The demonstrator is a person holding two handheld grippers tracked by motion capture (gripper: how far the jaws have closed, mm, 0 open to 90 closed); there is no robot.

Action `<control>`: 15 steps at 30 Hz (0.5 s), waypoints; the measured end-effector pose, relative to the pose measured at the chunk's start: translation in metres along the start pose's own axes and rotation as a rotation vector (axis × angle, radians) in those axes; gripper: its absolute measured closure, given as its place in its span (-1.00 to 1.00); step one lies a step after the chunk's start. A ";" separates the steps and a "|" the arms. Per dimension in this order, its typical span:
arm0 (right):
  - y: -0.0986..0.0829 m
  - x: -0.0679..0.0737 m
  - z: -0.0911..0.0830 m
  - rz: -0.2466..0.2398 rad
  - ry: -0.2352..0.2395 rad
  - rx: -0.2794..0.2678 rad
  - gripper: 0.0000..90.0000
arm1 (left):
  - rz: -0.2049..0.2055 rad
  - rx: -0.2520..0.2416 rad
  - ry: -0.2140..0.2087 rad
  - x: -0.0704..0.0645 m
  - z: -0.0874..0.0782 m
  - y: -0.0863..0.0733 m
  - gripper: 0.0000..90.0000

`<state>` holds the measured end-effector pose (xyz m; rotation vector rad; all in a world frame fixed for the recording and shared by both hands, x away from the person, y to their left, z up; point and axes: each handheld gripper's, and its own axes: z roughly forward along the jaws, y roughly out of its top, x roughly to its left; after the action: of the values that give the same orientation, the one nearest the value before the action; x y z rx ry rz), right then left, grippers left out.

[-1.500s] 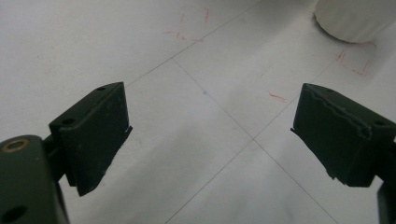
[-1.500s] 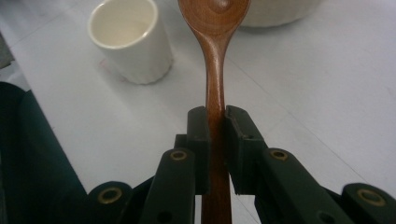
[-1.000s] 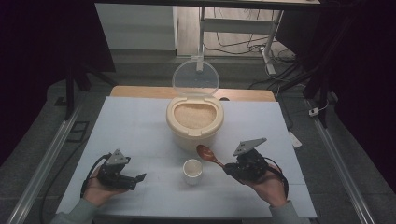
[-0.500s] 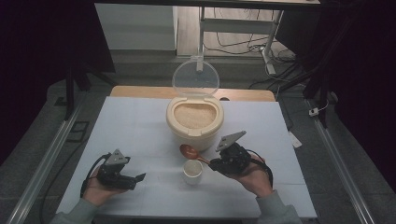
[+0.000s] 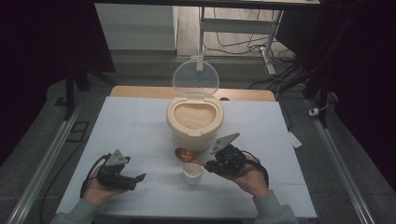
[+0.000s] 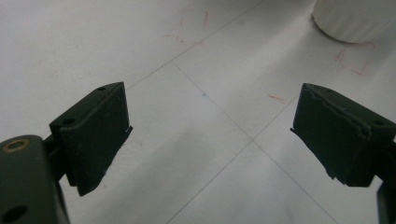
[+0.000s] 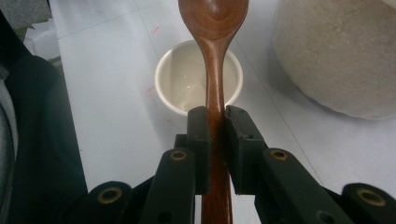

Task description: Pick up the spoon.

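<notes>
A cream rice container (image 5: pixel 194 120) stands mid-table with its clear lid (image 5: pixel 195 78) tipped up behind it; pale grains fill it. Just in front sits a small white cup (image 5: pixel 192 171) (image 7: pixel 198 80), and it looks empty. My right gripper (image 5: pixel 211 164) (image 7: pixel 215 125) is shut on the handle of a brown wooden spoon (image 5: pixel 185 155) (image 7: pixel 215 60), whose bowl hangs above the cup, pointing left. My left gripper (image 5: pixel 135 179) (image 6: pixel 208 135) rests at the front left of the table, open, with nothing between its jaws.
The white table top (image 5: pixel 130 126) carries thin grid lines and faint red marks (image 6: pixel 355 60). A wooden strip (image 5: pixel 140 92) edges its far side. Metal rails (image 5: pixel 42 163) run along both sides on the floor. The container's side wall (image 7: pixel 341 56) rises close on the right of the spoon.
My right gripper has carried the spoon leftward and a little forward, from right of the cup to over it. The left gripper has stayed put.
</notes>
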<state>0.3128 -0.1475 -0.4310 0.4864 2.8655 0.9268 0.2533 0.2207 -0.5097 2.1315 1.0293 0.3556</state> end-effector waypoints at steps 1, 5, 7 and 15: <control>0.000 0.000 0.000 -0.003 0.000 0.001 0.78 | 0.003 -0.004 -0.002 -0.001 -0.001 0.001 -0.76; 0.000 0.001 0.001 -0.006 0.001 0.002 0.78 | 0.015 -0.024 -0.017 -0.004 -0.006 0.005 -0.75; 0.000 0.001 0.002 -0.004 0.002 0.005 0.78 | 0.029 -0.031 -0.019 -0.006 -0.009 0.010 -0.75; 0.002 0.003 0.003 -0.011 0.002 0.004 0.78 | 0.108 -0.083 -0.058 -0.021 -0.019 0.040 -0.72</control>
<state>0.3111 -0.1437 -0.4324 0.4704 2.8694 0.9211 0.2520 0.1977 -0.4665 2.1149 0.8548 0.3791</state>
